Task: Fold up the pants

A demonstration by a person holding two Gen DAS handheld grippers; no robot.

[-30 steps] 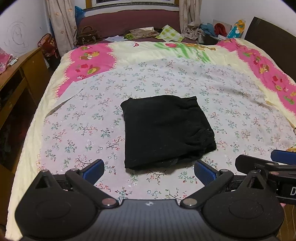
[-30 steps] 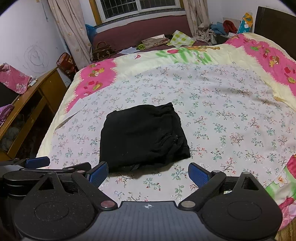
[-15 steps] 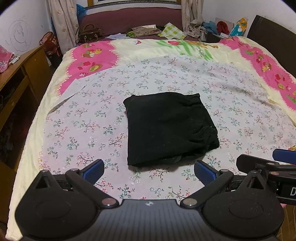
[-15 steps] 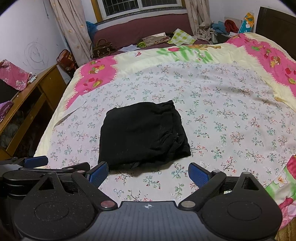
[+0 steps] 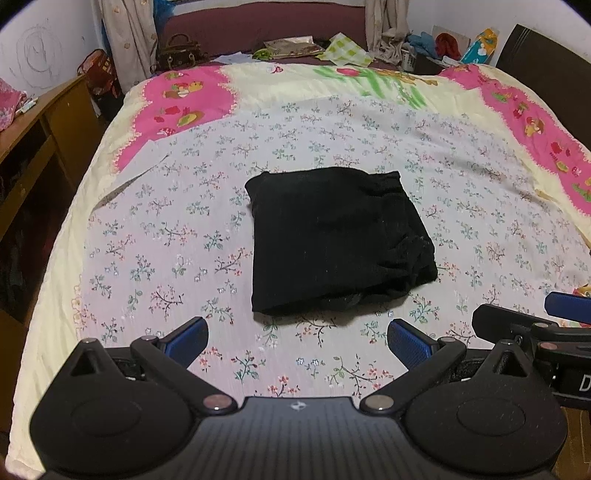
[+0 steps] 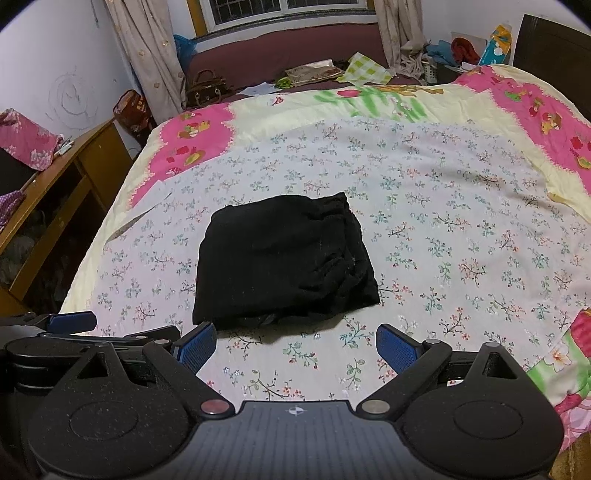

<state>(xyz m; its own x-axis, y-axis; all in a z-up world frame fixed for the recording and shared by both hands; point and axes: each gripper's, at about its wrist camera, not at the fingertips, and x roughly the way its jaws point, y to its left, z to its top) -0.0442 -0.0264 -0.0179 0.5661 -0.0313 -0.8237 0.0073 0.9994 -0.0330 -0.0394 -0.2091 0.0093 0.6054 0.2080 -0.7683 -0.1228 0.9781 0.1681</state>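
Pants (image 5: 338, 240) lie ahead of both grippers as compact black square on floral bedspread (image 5: 166, 229), touching neither. Folding looks done; at most near edge needs tidying. Left gripper (image 5: 297, 341) spread wide, empty. Right gripper (image 6: 295, 345) likewise spread, empty. Right view alone shows window (image 6: 288, 7); left view shows right gripper's side at its right.

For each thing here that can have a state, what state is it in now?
Black pants: folded into a compact rectangle, lying flat on the bed, untouched.
Left claw: open, holding nothing.
Right claw: open, holding nothing.
Floral bedsheet: spread out, slightly wrinkled.
Brown handbag: upright.
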